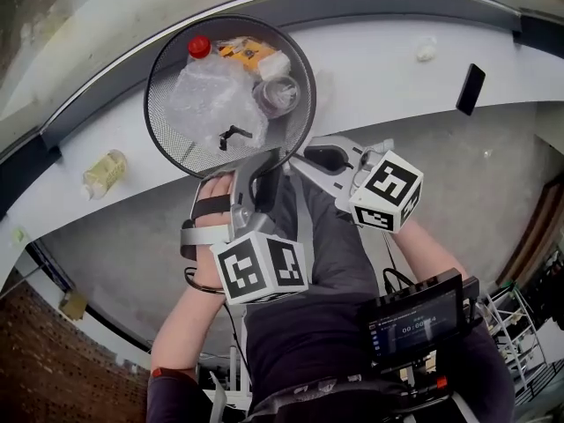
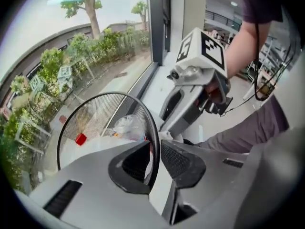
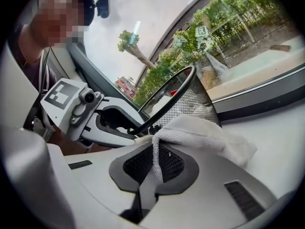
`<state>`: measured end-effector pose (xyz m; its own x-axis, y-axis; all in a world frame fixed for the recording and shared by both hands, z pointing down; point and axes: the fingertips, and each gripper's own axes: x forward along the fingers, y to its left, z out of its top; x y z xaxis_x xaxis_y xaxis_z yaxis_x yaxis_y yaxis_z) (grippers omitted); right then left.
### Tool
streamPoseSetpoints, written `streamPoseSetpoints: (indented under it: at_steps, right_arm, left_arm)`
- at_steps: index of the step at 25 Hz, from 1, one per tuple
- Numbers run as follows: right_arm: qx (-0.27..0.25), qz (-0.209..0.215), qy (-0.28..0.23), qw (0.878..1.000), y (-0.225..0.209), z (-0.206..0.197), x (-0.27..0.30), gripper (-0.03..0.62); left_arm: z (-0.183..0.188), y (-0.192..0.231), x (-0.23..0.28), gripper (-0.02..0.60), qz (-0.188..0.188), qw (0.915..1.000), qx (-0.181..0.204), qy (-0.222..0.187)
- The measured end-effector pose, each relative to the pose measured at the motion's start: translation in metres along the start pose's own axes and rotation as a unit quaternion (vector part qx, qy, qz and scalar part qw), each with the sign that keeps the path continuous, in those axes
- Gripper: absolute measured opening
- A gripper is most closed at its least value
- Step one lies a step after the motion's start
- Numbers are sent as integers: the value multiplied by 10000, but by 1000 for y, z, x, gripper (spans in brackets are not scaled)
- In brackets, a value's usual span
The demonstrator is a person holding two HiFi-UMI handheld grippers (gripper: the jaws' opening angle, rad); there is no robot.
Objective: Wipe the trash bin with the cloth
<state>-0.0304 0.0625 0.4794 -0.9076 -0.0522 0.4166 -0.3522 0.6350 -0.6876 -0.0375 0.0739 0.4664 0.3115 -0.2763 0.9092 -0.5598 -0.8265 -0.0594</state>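
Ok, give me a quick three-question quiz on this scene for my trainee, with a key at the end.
1. True or false: the right tongs are shut on the white cloth.
2. What sits between the left tongs? A) nothing B) the rim of the trash bin C) the white cloth
3. Fill in: the cap lying in the trash bin is coloured ____.

Key: 1 true; 2 B; 3 red.
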Motion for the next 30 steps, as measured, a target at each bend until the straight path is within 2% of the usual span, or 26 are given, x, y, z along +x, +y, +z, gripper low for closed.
streamPoseSetpoints:
  at_steps: [2,4,5,6,7,8,10,12,15,18,23,26,30]
  right_arm:
    - [-17,19,25,10000,2,-2,1,18]
    - [-24,-31,-33,10000,-2,0,0,18]
    - [-37,-72,-88,9999,-4,2,-2,18]
    - [-53,-131,-154,9998,-9,7,-6,18]
    - [-49,-213,-238,9995,-14,13,-10,18]
    - [-11,-309,-357,9989,-22,20,-17,18]
    - [138,-521,-699,9961,-40,41,-32,18]
    - [188,-740,-993,9921,-59,63,-43,18]
    - [-42,-975,-1064,9895,-79,87,-42,18]
    - [-72,-1018,-806,9915,-84,81,-27,18]
    - [766,-920,-1051,9872,-75,56,-19,18]
    - [927,-863,-907,9878,-63,37,-18,18]
    - [886,-535,-553,9931,-33,12,-1,18]
  left_arm:
    - [6,-5,2,66,30,10000,91,-24]
    - [4,-10,0,76,-158,9996,240,-29]
    - [0,-11,-4,105,-312,9991,298,-9]
    - [-4,-10,-8,160,-444,9983,385,56]
    - [-11,-8,-13,209,-508,9970,549,183]
    - [-20,-4,-16,226,-494,9949,797,369]
    - [-41,4,-14,227,-369,9868,1353,808]
    - [-58,10,-7,227,-277,9799,1628,1115]
    - [-62,18,0,217,-87,9822,1490,1143]
    - [-50,21,0,101,12,9885,1192,928]
    - [-42,16,-1,89,28,9920,959,821]
    - [-37,15,-3,89,11,9942,799,723]
    - [-14,9,-6,78,-168,9994,201,239]
